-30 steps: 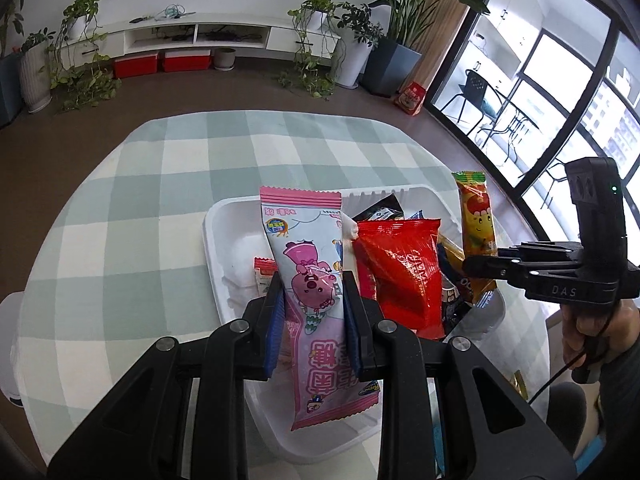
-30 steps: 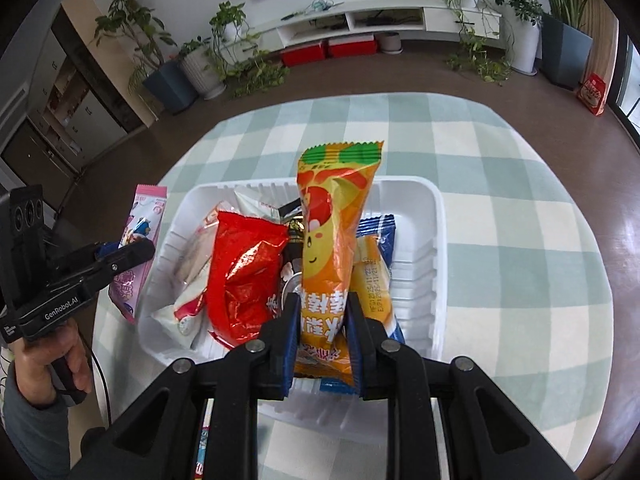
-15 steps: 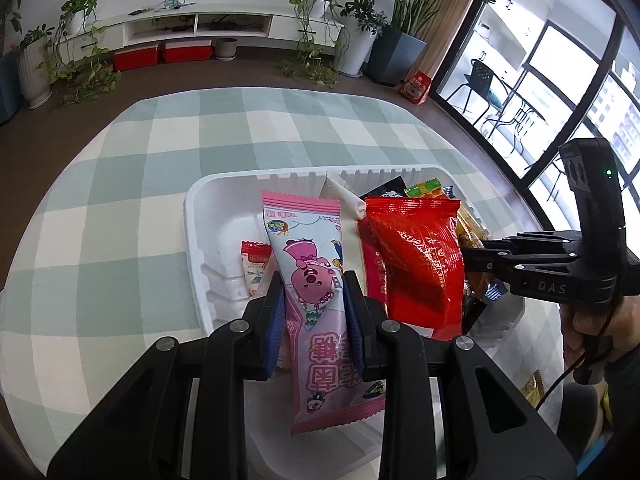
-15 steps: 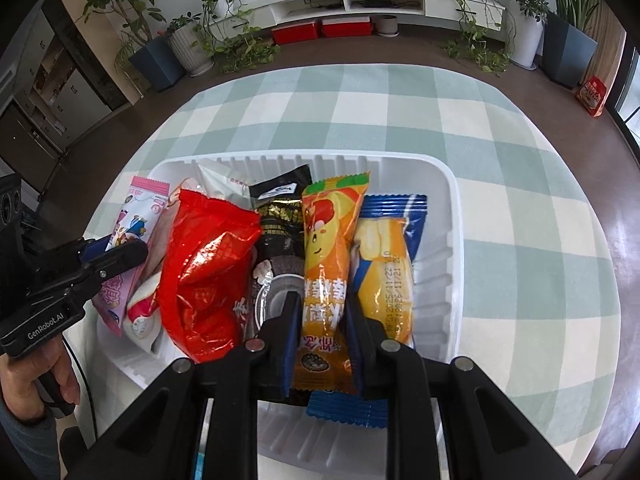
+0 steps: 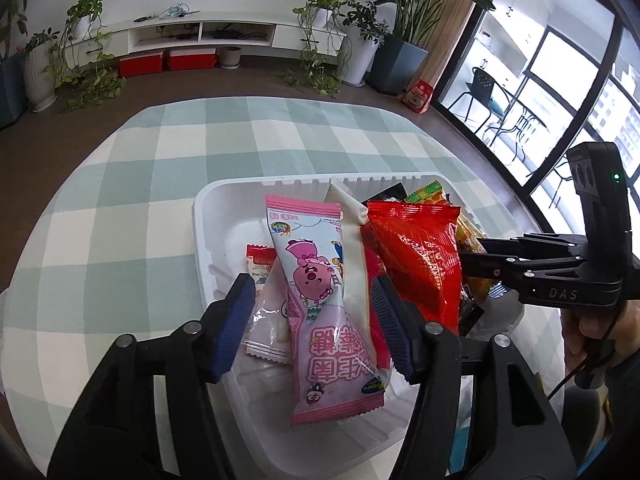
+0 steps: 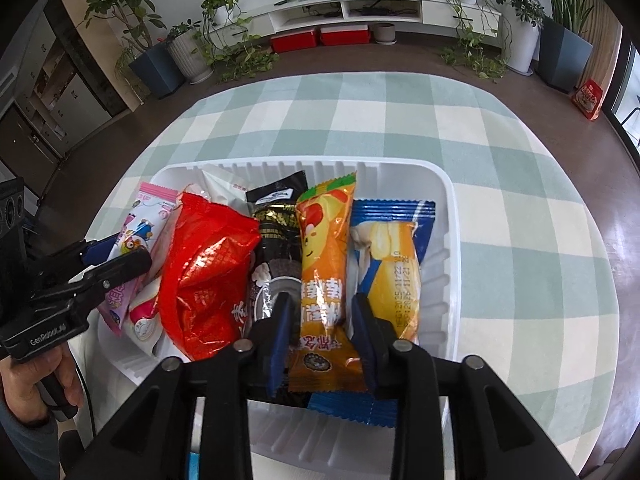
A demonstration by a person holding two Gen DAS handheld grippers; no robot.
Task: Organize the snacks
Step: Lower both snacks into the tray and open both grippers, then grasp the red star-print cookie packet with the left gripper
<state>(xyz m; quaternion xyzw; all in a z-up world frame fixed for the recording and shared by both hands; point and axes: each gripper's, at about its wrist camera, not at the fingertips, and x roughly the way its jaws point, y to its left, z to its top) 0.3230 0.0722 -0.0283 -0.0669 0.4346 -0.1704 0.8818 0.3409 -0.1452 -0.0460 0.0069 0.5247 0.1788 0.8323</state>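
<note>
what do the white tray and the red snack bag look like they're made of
The white tray looks like thin moulded plastic, matte to slightly glossy: ribbed walls and a rolled rim. The red snack bag looks like glossy plastic or foil film: sharp crinkles, bright highlights, a crimped serrated top edge. Which film it is can't be told.

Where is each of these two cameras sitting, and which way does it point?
Left wrist: rides the left gripper, looking along its open fingers at the pink packet in the white tray; the person's right hand shows.
Right wrist: rides the right gripper, facing the orange packet; the left hand shows.
Shared: tray, red bag, checked tablecloth.
</note>
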